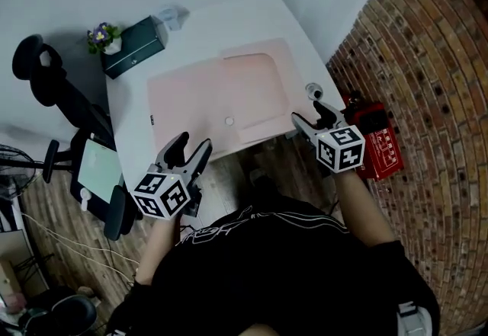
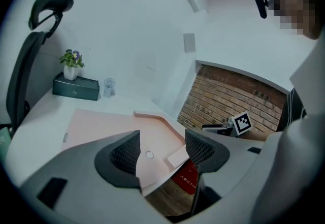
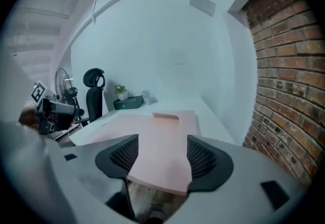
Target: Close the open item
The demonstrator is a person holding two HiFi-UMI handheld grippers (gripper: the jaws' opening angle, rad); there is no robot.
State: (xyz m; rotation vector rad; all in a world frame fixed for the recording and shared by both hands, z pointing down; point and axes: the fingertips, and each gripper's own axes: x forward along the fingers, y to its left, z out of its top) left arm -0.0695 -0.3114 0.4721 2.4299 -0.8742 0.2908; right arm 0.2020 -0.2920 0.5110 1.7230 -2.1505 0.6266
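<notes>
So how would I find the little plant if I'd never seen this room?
Find the big white table. On its far left corner lies a dark green box, and the plant stands at that box's left end. It's the only thing with purple flowers and green leaves, in a small white pot.

Head view: steeply down on tabletop (image 1: 213, 37). Gripper views: low at near edge, facing across; all share pink folder (image 1: 206, 98).
</notes>
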